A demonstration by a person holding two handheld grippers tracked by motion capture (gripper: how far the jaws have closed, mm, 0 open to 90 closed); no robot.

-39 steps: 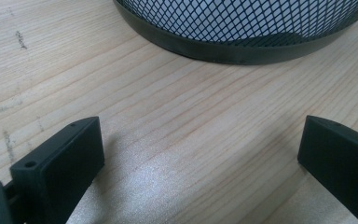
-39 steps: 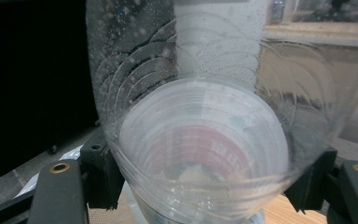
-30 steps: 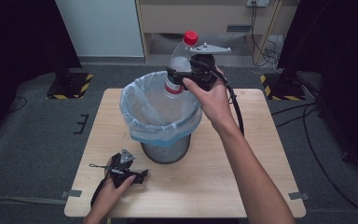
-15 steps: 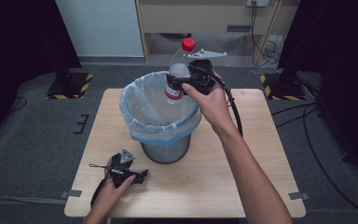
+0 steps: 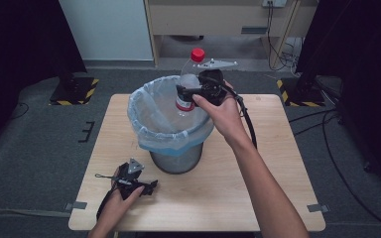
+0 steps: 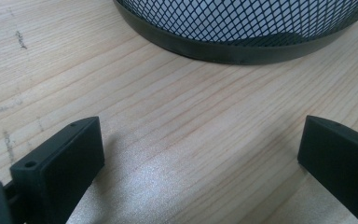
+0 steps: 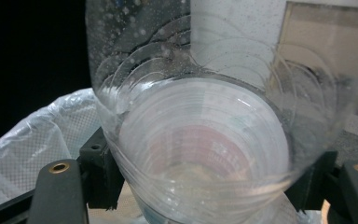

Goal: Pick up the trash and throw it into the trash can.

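A clear plastic bottle (image 5: 188,82) with a red cap and a red label hangs upright over the far side of a mesh bin (image 5: 176,161) lined with a pale blue bag (image 5: 149,119). My right gripper (image 5: 186,91) is shut on the bottle, and the right gripper view looks straight at the bottle's ribbed wall (image 7: 200,140) between the black jaws. My left gripper (image 5: 149,187) rests on the wooden table (image 5: 258,193) near its front left. It is open with bare wood between its fingers (image 6: 60,168), and the bin's dark base (image 6: 242,51) lies just ahead.
The bin stands near the table's centre. The right gripper's black cable (image 5: 248,124) trails along the forearm. Beyond the table lie a grey floor, yellow-black striped stand feet (image 5: 77,91) and a wooden cabinet (image 5: 218,20).
The right gripper has lowered the bottle slightly over the bin and tipped it more upright. The left gripper has stayed put on the table.
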